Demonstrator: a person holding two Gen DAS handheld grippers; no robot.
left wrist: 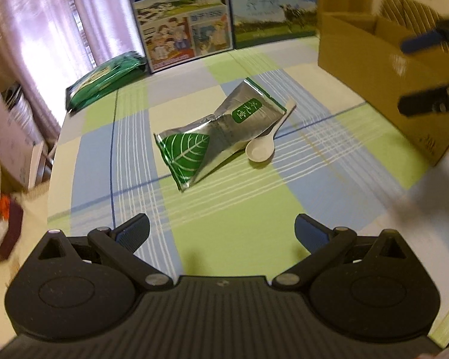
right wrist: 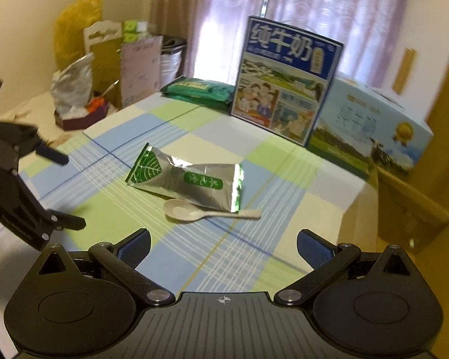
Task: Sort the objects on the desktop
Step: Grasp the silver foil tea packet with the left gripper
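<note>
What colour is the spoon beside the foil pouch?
White spoon, clearest in the right wrist view.

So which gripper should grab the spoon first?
Probably right. The spoon lies on the right gripper's side of the pouch, unobstructed; from the left gripper, the pouch partly covers its handle.

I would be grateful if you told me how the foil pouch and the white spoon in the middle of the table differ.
The foil pouch is silver with green leaf print; the white spoon is plain. The pouch is crumpled and much larger, the spoon slim and rigid. The pouch lies over part of the spoon's handle. Both rest on the checked tablecloth, untouched by either tool.
</note>
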